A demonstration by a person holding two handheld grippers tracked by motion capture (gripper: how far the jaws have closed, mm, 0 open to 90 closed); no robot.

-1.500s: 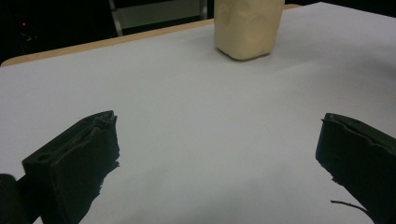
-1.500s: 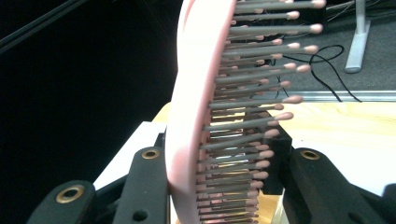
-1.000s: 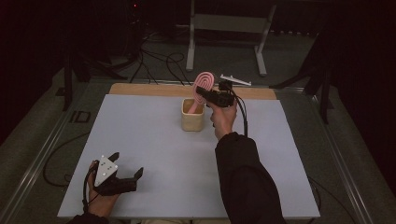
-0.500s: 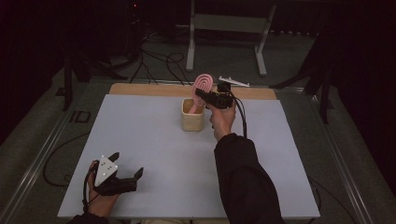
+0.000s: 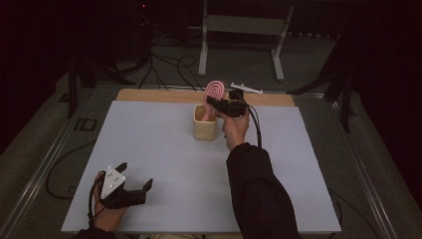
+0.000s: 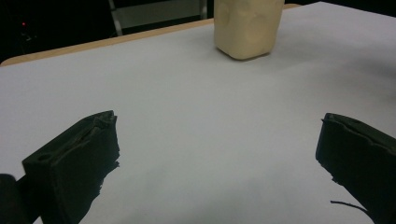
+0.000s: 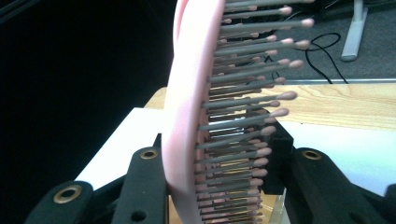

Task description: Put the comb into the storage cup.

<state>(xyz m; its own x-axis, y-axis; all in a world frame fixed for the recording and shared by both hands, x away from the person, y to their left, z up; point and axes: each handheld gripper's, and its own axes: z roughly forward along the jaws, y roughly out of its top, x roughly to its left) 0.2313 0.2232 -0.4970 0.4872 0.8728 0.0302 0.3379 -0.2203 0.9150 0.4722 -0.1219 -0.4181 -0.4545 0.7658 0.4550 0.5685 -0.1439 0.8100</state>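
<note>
At the far middle, my right gripper pinches the light, stiff pink hairbrush by its head above the beige cup.

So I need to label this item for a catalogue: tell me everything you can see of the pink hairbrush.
The pink hairbrush has a rounded pink head that looks like plastic, with rows of thin grey bristles tipped with small pinkish balls. It stands nearly upright, head up, its lower end down inside the beige cup near the table's far edge. The right gripper is shut on the head, one jaw against the smooth back and one on the bristle side. The handle is hidden in the cup.
</note>
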